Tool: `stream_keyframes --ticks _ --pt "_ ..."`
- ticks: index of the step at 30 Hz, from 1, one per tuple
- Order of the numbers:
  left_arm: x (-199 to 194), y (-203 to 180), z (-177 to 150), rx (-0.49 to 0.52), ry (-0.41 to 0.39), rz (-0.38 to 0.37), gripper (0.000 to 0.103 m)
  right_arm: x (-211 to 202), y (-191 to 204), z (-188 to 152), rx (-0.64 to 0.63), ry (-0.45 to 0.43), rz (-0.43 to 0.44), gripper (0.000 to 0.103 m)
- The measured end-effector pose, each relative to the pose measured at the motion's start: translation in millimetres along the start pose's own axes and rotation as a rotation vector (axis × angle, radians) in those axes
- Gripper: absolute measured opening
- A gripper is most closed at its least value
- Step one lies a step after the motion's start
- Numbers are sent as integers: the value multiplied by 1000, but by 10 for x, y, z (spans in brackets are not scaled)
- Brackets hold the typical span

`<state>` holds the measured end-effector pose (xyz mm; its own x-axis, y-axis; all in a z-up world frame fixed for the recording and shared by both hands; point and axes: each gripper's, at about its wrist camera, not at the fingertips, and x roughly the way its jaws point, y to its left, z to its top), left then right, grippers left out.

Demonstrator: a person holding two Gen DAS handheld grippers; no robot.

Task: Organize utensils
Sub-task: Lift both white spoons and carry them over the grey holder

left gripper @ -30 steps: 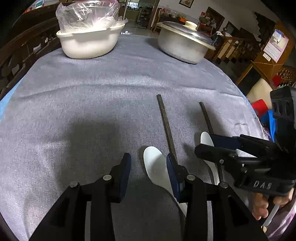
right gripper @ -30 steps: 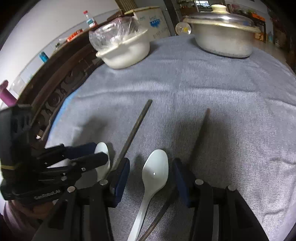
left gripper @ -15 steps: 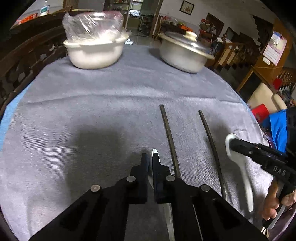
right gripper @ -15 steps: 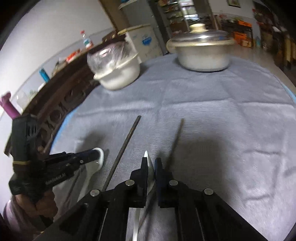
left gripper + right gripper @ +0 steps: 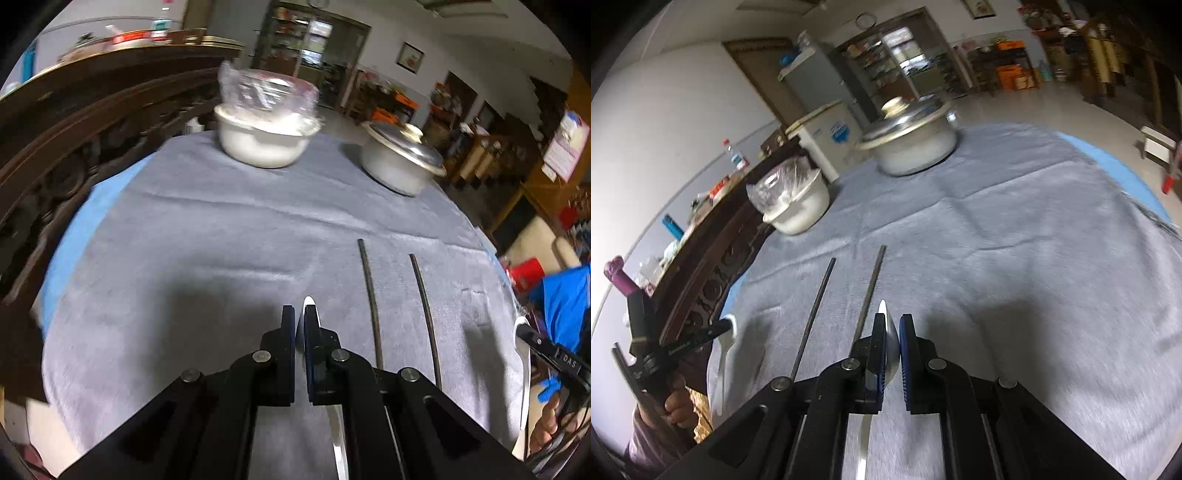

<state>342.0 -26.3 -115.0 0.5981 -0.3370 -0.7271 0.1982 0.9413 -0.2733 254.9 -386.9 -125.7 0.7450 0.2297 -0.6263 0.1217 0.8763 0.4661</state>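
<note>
My left gripper (image 5: 300, 317) is shut on a white spoon (image 5: 308, 303), held edge-on above the grey tablecloth (image 5: 207, 251). My right gripper (image 5: 893, 325) is shut on a second white spoon (image 5: 889, 339), also lifted off the cloth. Two dark chopsticks (image 5: 371, 295) (image 5: 424, 306) lie side by side on the cloth, right of the left gripper and left of the right one (image 5: 814, 317) (image 5: 870, 291). Each gripper shows in the other's view at the edge, the right one (image 5: 532, 339) and the left one (image 5: 720, 326), with its spoon.
A white bowl covered in plastic film (image 5: 264, 138) and a lidded metal pot (image 5: 399, 166) stand at the far side of the table. A carved dark wooden rail (image 5: 55, 155) runs along the left edge. Room furniture lies beyond.
Both grippers closed on the spoons that lay between their fingers, lifted them off the cloth and drew apart to either side. The chopsticks stayed put.
</note>
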Motion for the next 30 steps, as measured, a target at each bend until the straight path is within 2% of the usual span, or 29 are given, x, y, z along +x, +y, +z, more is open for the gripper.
stream_keyframes --ticks 5,9,18,24,30 --pt "-328 58 -169 -24 -43 23 4 -343 -14 -169 45 -64 -18 8" --pt "-576 41 -289 -28 -78 11 4 -581 34 -298 77 -118 -8 8" --pt "-1172 -169 -437 -14 -189 -55 4 -1184 248 -491 71 -286 1 8" --pt "-1471 -362 -519 -2 -258 -112 4 -1513 397 -609 60 -380 60 8" --pt "-1668 -542 -623 -18 -347 -153 4 -1759 623 -736 57 -516 105 8"
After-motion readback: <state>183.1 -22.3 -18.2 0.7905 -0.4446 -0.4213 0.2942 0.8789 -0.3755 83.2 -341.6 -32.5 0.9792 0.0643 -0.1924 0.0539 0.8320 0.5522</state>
